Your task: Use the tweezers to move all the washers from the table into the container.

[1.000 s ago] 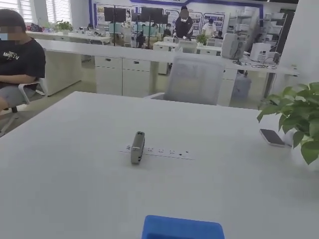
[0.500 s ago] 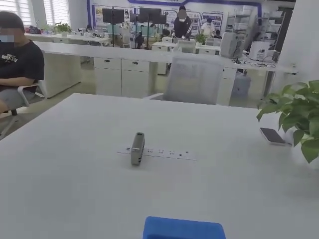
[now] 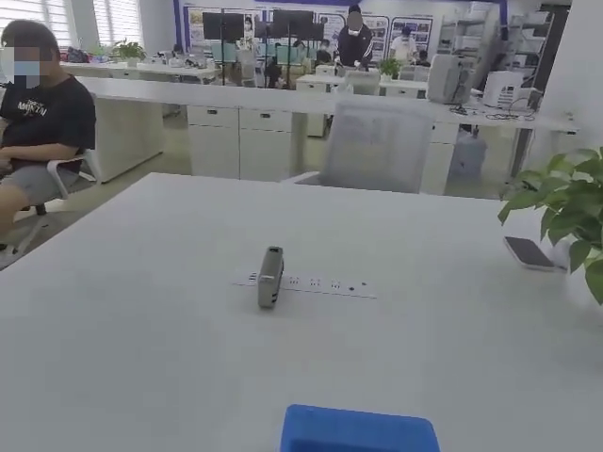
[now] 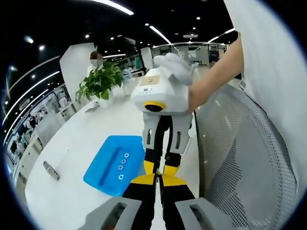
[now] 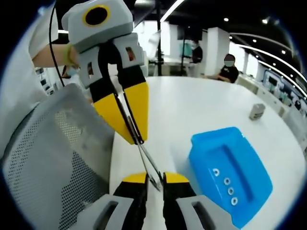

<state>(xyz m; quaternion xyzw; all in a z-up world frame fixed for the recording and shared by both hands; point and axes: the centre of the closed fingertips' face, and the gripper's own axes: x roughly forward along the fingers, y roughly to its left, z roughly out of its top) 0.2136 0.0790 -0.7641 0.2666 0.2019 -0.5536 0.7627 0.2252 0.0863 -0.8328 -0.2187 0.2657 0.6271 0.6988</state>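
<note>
Centrally, shows tweezers point(image 5: 146, 160) clamped in left claw point(image 5: 139, 139), long axis running into narrow right claw point(image 5: 156, 178), grip there untellable; puts washers point(image 5: 227, 182) in tray point(image 5: 254, 167), off that axis, rightward in right gripper view.

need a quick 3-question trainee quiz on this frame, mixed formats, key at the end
1. How many washers lie in the blue tray?
2. True or false: the tweezers run between the jaws of the left gripper.
3. In the head view, what lies on the power strip in the table? A) a phone B) a grey device C) a washer
Key: 1) four; 2) true; 3) B
</note>
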